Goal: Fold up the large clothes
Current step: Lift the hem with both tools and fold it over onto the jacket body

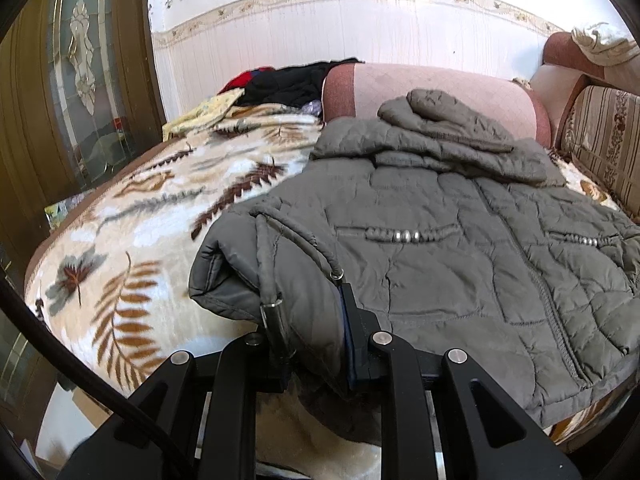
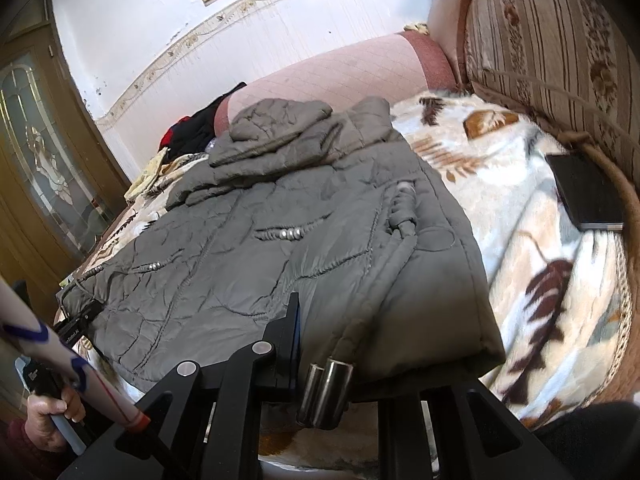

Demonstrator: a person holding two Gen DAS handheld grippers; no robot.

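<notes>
A grey quilted hooded jacket (image 1: 460, 248) lies front-up on a leaf-patterned blanket (image 1: 132, 216), hood toward the far bolster. My left gripper (image 1: 316, 344) is shut on the jacket's near left hem corner, with drawstring ends hanging over it. In the right wrist view the jacket (image 2: 280, 240) fills the middle. My right gripper (image 2: 352, 356) is shut on the near right hem corner, where two metal drawstring tips (image 2: 326, 392) hang; its right finger is hidden under the fabric. The left gripper also shows in the right wrist view (image 2: 76, 324) at the jacket's far corner.
A pink bolster (image 1: 440, 92) lies at the head of the bed, with a pile of dark and red clothes (image 1: 288, 80) beside it. A striped sofa back (image 2: 560, 52) runs along the right. A black flat box (image 2: 586, 192) lies on the blanket. A wooden glass door (image 1: 80, 80) stands left.
</notes>
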